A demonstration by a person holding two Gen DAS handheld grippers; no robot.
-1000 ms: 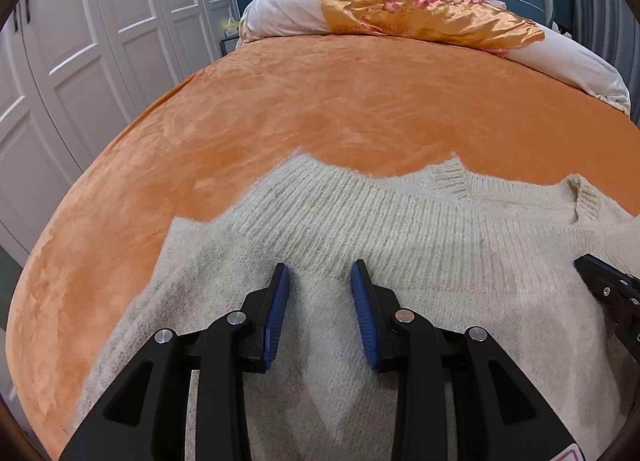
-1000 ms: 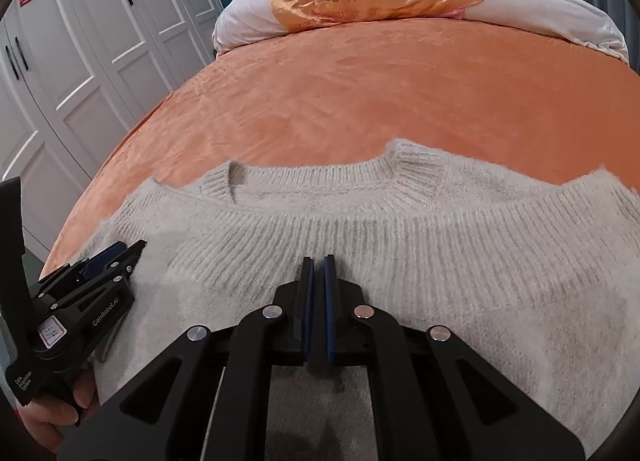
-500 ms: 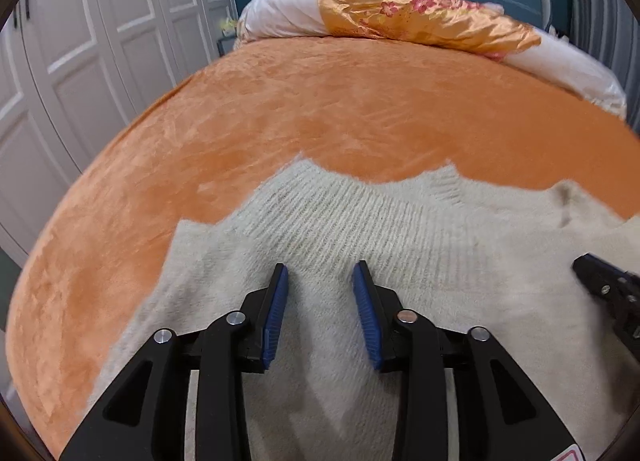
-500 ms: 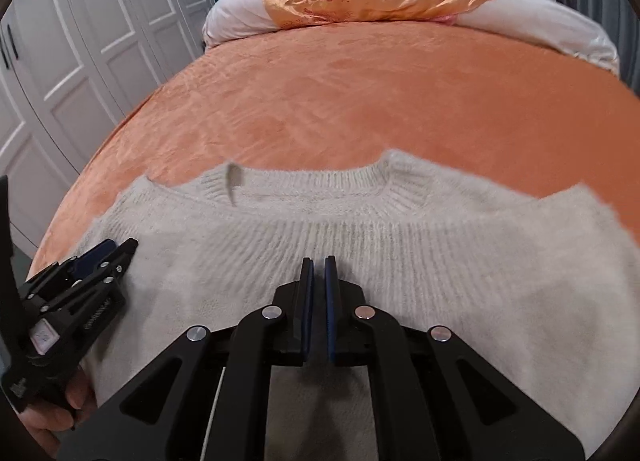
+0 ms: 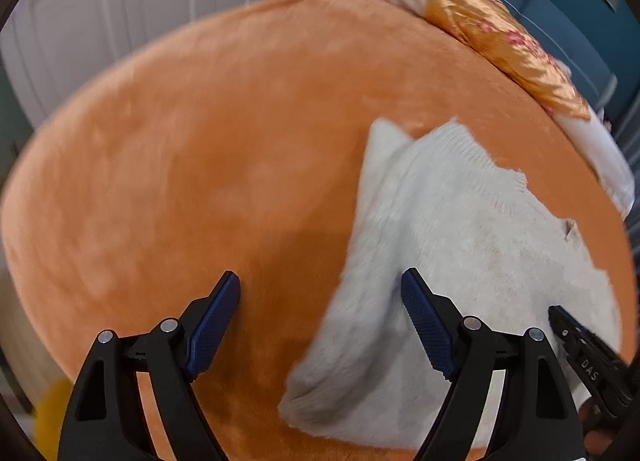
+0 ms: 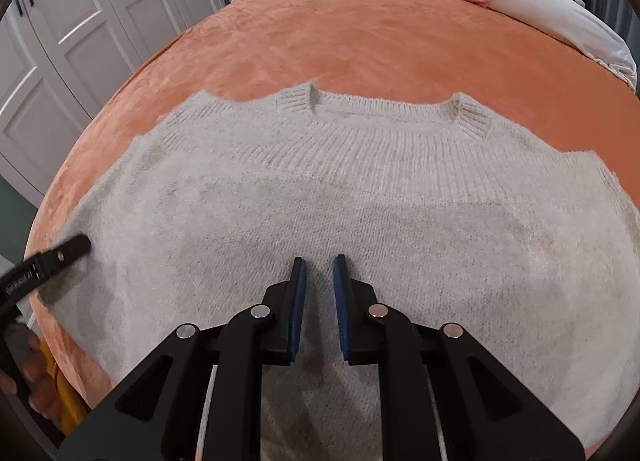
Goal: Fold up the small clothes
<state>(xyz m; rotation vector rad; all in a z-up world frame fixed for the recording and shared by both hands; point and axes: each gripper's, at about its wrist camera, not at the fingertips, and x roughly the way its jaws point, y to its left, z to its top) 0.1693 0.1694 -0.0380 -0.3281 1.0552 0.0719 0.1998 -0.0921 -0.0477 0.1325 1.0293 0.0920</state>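
Right hand-held gripper (image 6: 319, 275): jaws standing slightly parted, gripping nothing; left hand-held gripper (image 5: 320, 299): jaws gaping wide, hovering empty; sweater (image 6: 360, 197): lying spread on the bed (image 6: 360, 41), seemingly no fold made, all folding remaining.

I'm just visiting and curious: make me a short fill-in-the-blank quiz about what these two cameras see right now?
1. The sweater lies on an ____ bedspread.
2. The left gripper has its fingers spread ____.
3. The sweater's collar points toward the ____ at the bed's head.
4. The doors beside the bed are ____ in colour.

Missing words: orange; open; pillows; white
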